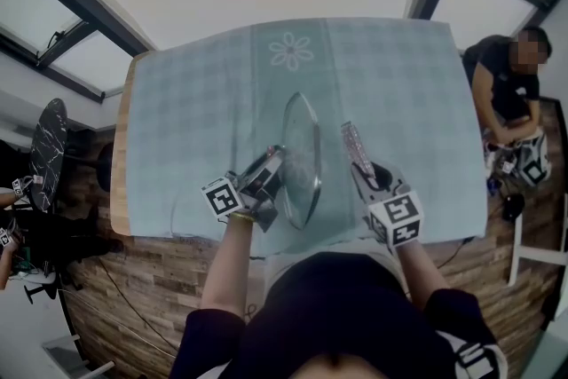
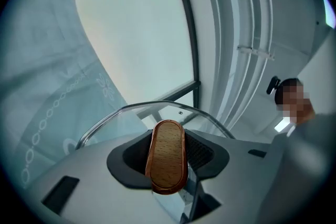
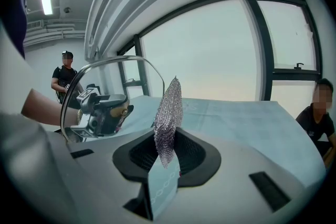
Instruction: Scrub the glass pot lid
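Observation:
The glass pot lid [image 1: 302, 157] stands on edge above the cloth-covered table [image 1: 177, 120], off the surface. My left gripper [image 1: 272, 169] is shut on the lid's wooden knob [image 2: 168, 162], which fills the gap between the jaws; the lid's rim [image 2: 157, 106] arcs just beyond. My right gripper [image 1: 366, 176] is shut on a silver chainmail scrubber [image 1: 356, 146] that sticks up past the jaws, just right of the lid and apart from it. In the right gripper view the scrubber [image 3: 169, 115] stands upright, with the lid [image 3: 100, 68] to its left and the left gripper [image 3: 102, 110] behind the glass.
A pale blue-green checked cloth covers the table, whose near edge [image 1: 266, 248] lies close to my body. A person [image 1: 510, 84] sits at the table's right side. Another person [image 3: 64, 78] stands farther off. A black chair [image 1: 49, 146] is at the left.

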`<state>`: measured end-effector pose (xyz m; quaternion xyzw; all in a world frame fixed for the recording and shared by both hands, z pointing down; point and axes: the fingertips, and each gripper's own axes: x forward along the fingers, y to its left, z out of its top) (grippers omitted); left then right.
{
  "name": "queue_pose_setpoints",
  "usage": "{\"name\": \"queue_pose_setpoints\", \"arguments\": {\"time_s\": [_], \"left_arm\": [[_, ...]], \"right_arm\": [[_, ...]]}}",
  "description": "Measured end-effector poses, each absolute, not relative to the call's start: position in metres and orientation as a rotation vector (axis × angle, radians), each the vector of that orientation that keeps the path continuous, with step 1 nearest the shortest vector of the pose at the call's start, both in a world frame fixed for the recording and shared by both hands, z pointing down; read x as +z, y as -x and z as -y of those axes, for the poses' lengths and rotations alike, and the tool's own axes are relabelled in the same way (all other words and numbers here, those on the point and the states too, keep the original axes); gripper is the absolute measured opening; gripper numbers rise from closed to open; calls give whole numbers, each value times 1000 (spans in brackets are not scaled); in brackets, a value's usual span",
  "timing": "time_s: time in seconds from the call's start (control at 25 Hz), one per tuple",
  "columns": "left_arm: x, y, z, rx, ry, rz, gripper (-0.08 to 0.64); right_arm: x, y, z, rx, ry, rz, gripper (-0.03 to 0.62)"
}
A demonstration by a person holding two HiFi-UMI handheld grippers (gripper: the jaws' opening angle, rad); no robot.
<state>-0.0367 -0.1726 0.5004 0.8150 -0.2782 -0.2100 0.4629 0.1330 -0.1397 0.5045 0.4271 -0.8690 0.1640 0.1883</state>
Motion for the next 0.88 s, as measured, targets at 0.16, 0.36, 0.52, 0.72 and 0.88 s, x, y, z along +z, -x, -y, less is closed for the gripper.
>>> {"name": "queue_pose_setpoints", "arguments": {"time_s": [0.16, 0.36, 0.52, 0.72, 0.88], "left_arm": [[494, 38, 169, -669, -1945, 596, 170], [497, 42, 163, -783, -1871, 526, 170], [501, 48, 162, -838, -1851, 517, 170], [502, 54, 164, -861, -1840, 485, 170], [503, 56, 169, -856, -1824, 500, 170]], "right_arm": [[498, -120, 142, 462, -1178, 2479, 81], [488, -102, 147, 429, -1131, 2525, 81], [481, -87, 149, 403, -1083, 2550, 81], [477, -70, 148, 378, -1014, 2570, 81], [475, -52, 148, 366, -950, 2595, 81]]}}
